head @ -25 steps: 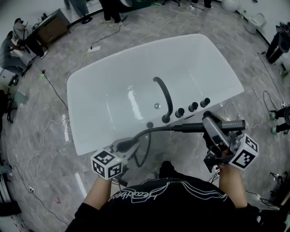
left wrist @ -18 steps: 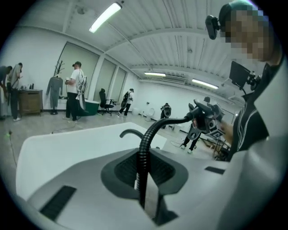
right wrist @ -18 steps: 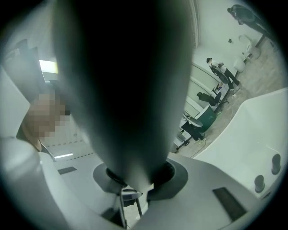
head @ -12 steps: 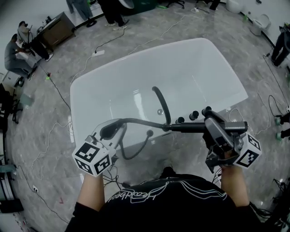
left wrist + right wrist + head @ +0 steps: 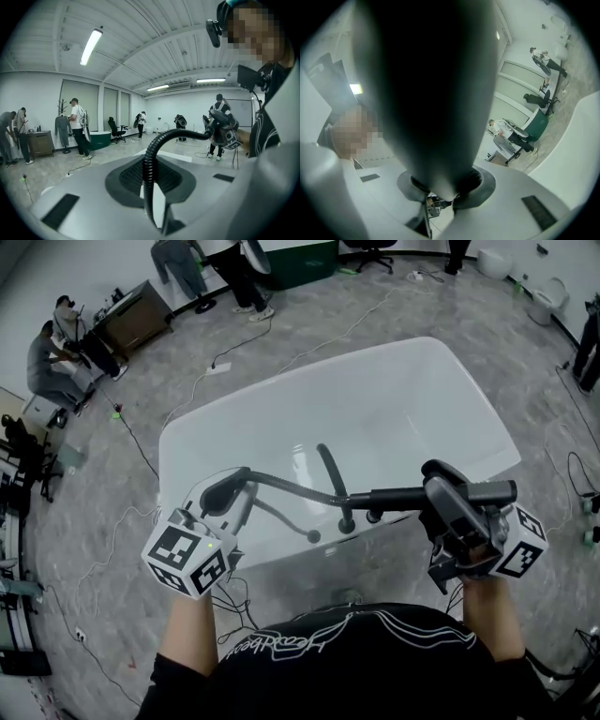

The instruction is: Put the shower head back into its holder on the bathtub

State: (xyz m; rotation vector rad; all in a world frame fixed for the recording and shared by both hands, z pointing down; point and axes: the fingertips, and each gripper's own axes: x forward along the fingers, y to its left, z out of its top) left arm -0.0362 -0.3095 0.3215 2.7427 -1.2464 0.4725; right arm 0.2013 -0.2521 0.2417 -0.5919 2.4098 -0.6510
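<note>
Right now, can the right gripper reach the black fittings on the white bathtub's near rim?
Probably yes: the right gripper, holding the black shower head, hovers over the black fittings, nothing between.

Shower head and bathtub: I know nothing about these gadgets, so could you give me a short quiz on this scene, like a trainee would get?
1. True or false: the shower head already sits in its holder on the bathtub.
2. What is the left gripper clamped on?
3. The right gripper is: A) open and empty; B) shut on the shower head; C) shut on a towel.
Key: 1 false, it is held up above the tub's near edge; 2 the hose; 3 B.
</note>
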